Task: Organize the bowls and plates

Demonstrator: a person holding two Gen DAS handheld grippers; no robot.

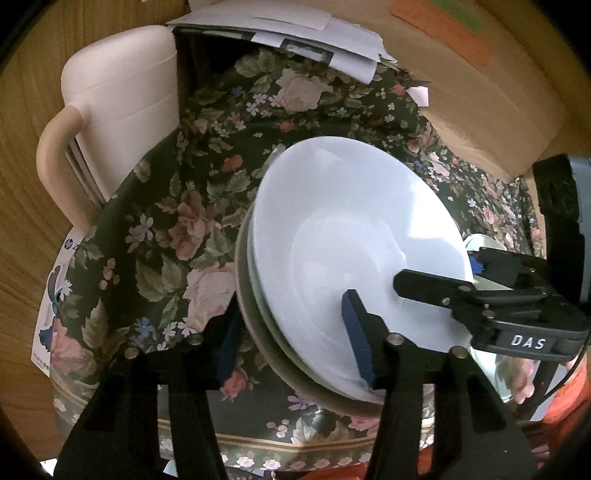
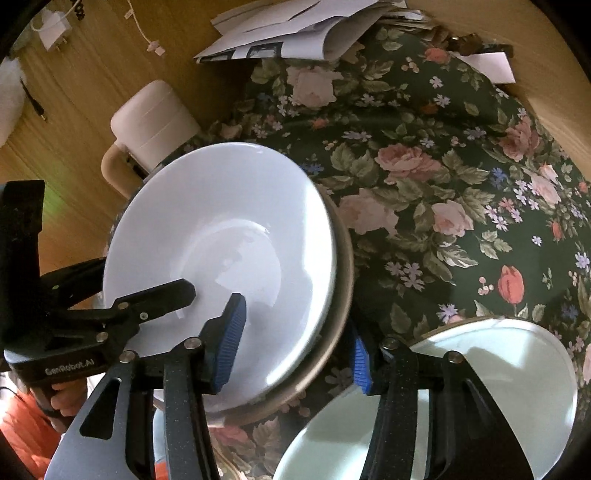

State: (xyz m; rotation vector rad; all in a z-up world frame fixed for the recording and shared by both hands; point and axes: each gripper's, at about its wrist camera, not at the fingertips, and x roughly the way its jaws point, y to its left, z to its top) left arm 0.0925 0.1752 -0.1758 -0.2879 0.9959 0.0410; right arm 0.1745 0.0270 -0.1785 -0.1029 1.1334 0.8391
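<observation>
A stack of dishes, a white bowl (image 1: 354,236) on top of pale and brown ones, is held tilted above a floral tablecloth (image 1: 177,229). My left gripper (image 1: 295,332) straddles the stack's near rim, one blue pad inside the bowl and one outside. My right gripper (image 2: 295,343) straddles the same stack's (image 2: 225,236) rim from the other side. Each gripper shows in the other's view, the right one (image 1: 424,288) and the left one (image 2: 166,291). A second pale plate (image 2: 480,387) lies on the cloth at lower right.
A cream jug with a handle (image 1: 118,103) stands at the table's far left edge. Loose papers (image 1: 295,33) lie at the back. A cardboard box (image 1: 487,92) stands at the back right. Wooden floor (image 2: 74,92) surrounds the table.
</observation>
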